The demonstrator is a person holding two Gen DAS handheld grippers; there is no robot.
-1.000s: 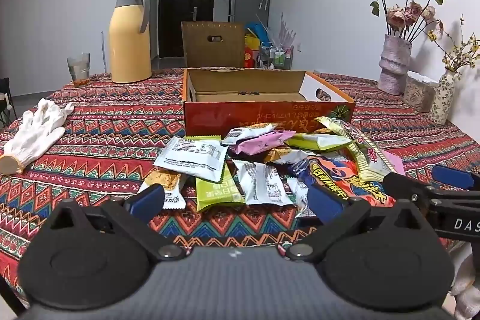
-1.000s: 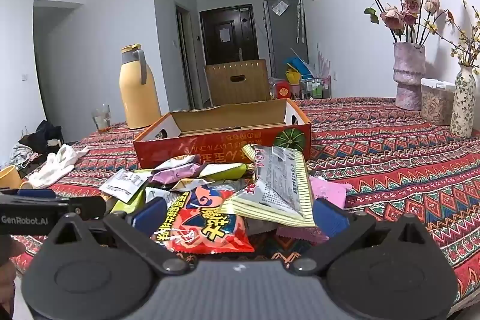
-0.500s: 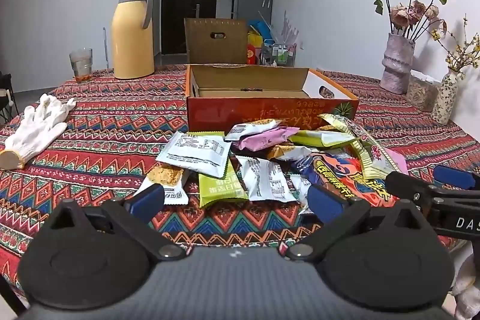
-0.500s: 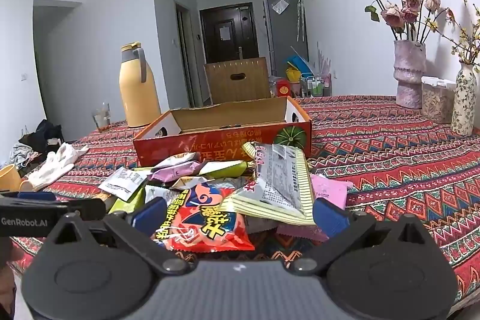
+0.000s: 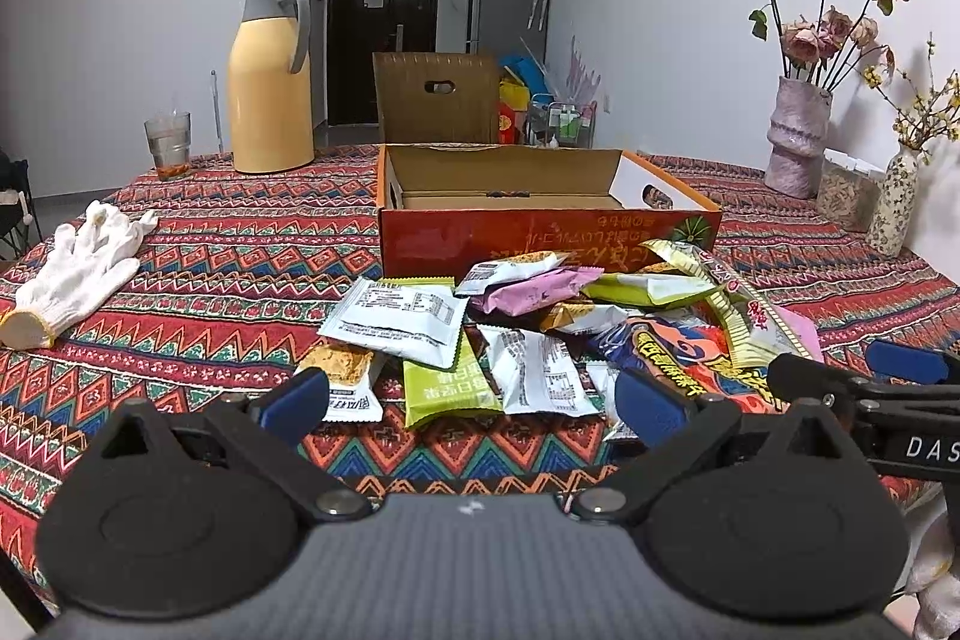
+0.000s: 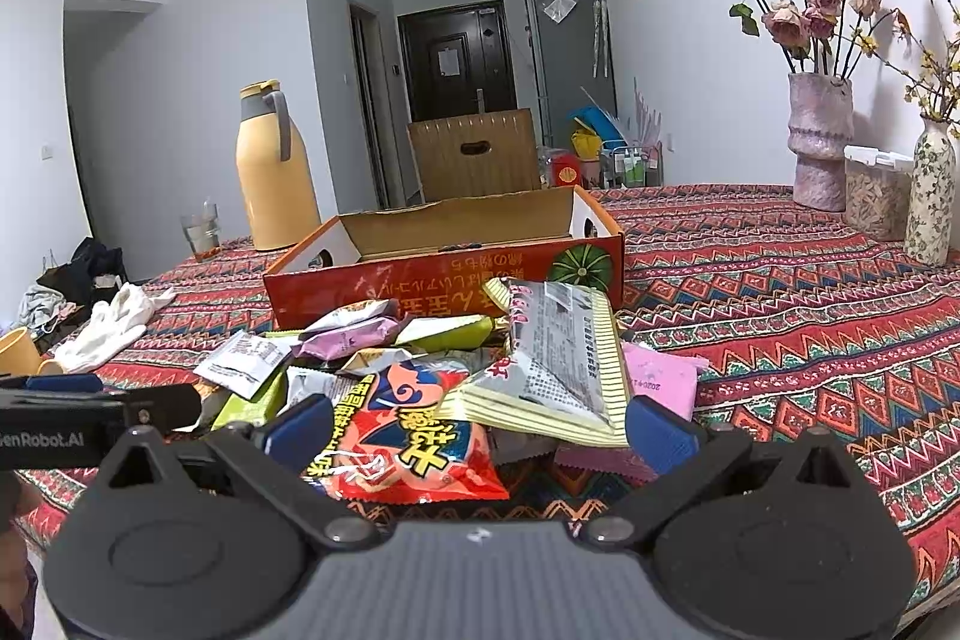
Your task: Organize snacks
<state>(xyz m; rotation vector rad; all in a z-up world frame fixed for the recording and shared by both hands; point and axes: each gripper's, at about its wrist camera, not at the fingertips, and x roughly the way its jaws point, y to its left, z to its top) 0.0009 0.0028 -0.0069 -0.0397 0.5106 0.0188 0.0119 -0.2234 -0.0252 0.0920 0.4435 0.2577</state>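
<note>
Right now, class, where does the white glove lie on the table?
In the left wrist view, the white glove lies flat on the patterned tablecloth at far left, well apart from the snack pile, nearer than the drinking glass.

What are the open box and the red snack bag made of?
Open box: looks like corrugated cardboard, plain brown inside, glossy red print outside, with die-cut handle holes. Red snack bag: seems to be thin plastic or foil film, shiny and creased, with crimped seams.
</note>
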